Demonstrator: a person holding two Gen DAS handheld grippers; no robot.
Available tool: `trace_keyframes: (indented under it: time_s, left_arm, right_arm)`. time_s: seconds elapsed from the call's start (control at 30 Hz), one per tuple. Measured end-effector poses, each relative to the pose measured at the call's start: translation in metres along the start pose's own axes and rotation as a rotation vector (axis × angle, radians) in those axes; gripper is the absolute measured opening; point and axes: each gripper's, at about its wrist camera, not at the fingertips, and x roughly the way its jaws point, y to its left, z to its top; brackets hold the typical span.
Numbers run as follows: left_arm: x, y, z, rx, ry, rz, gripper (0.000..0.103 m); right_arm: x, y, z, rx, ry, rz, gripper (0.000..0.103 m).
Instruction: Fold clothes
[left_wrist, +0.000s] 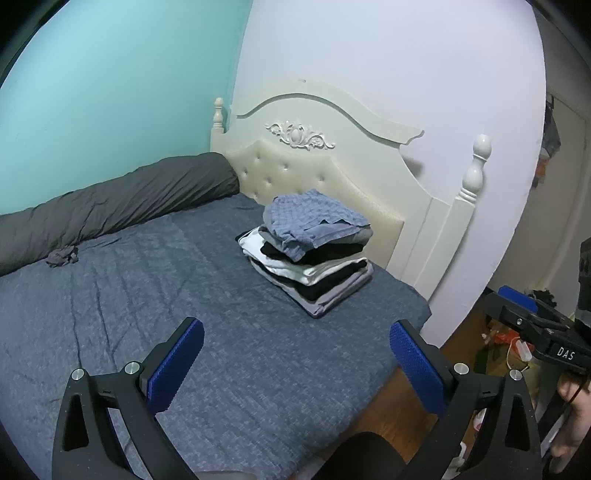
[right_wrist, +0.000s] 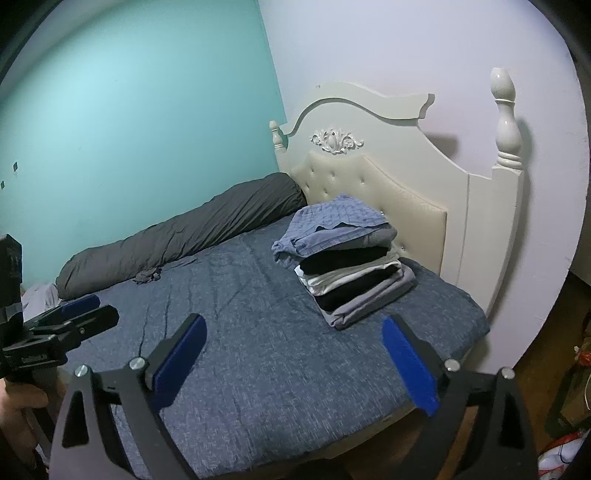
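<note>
A stack of folded clothes (left_wrist: 317, 273) (right_wrist: 354, 280) in black, white and grey lies on the blue bed cover (left_wrist: 147, 314) near the headboard. On top of it sits a blue checked garment (left_wrist: 314, 216) (right_wrist: 336, 219), loosely folded. A small crumpled dark grey piece (left_wrist: 62, 256) (right_wrist: 147, 275) lies by the rolled duvet. My left gripper (left_wrist: 297, 326) hovers open over the cover, short of the stack, with nothing between its blue pads. My right gripper (right_wrist: 293, 322) is likewise open and empty, just in front of the stack. Each gripper shows at the edge of the other's view.
A long grey rolled duvet (left_wrist: 110, 206) (right_wrist: 184, 232) runs along the turquoise wall. The cream headboard (left_wrist: 332, 166) stands behind the stack. The bed's right edge drops to a wooden floor with clutter (left_wrist: 498, 339). A hand (right_wrist: 18, 402) holds the left gripper's handle.
</note>
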Motion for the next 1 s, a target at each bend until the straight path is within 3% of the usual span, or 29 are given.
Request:
trace_keyframes:
  time_s: [1.0]
  left_arm:
    - [-0.011, 0.01, -0.025, -0.007, 0.001, -0.011, 0.103]
  right_arm:
    - [-0.011, 0.015, -0.027, -0.038, -0.009, -0.08, 0.098]
